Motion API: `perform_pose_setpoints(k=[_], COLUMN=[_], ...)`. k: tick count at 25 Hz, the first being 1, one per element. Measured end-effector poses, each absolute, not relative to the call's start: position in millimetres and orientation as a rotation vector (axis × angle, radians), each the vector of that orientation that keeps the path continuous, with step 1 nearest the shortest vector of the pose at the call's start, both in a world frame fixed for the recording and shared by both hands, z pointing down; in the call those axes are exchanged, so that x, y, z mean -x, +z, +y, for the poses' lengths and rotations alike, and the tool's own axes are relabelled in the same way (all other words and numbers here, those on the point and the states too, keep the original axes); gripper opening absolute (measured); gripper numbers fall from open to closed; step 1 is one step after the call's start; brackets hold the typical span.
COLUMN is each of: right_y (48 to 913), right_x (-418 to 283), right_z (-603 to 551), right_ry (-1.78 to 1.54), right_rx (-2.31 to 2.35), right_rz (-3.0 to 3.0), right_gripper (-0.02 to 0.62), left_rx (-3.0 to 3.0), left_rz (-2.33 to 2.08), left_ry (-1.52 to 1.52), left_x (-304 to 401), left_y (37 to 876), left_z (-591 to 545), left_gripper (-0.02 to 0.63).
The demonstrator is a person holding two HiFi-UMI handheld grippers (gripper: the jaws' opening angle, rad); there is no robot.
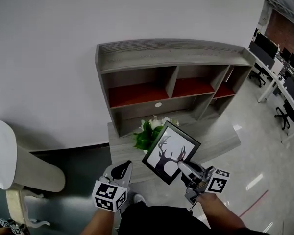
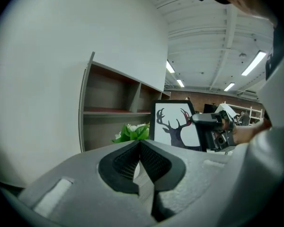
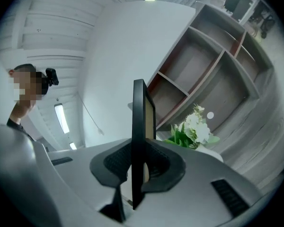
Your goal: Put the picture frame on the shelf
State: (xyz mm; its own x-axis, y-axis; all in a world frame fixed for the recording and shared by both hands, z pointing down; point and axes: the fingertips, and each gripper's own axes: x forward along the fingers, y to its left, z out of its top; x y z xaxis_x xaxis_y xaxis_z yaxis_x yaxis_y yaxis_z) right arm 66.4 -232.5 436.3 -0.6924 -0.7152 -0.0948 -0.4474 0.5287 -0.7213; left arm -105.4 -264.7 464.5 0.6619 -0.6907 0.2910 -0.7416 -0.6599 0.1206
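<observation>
A black picture frame (image 1: 169,152) with a deer silhouette hangs tilted in the air above the desk's front edge. My right gripper (image 1: 182,164) is shut on its lower right edge. In the right gripper view the picture frame (image 3: 139,126) stands edge-on between the black pads. In the left gripper view the picture frame (image 2: 175,124) faces me beside the right gripper (image 2: 213,129). My left gripper (image 1: 120,171) hangs to the frame's left, jaws closed with nothing between them (image 2: 140,162). The grey shelf (image 1: 171,80) with red-floored compartments stands against the wall behind.
A white vase of green and white flowers (image 1: 151,130) sits on the grey desk (image 1: 215,141) just behind the frame. A pale chair (image 1: 10,160) stands at the left. Office desks and chairs (image 1: 279,87) fill the far right. The white wall (image 1: 49,58) backs the shelf.
</observation>
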Motion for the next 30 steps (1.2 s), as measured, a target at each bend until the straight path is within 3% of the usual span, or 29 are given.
perform_pose_setpoints(k=[7, 30], right_y=[413, 440], right_x=[-58, -45], right_z=[-310, -511], right_ry=[-0.976, -1.247], right_rx=[0.985, 0.992], right_rz=[2.167, 1.631], right_gripper=[0.071, 0.071], left_rx=[-2.679, -2.612], left_rz=[-1.156, -1.211], left_ry=[0.349, 0.312], left_x=[137, 149], left_y=[467, 473], left_z=[-318, -358], left_gripper=[0.009, 0.009])
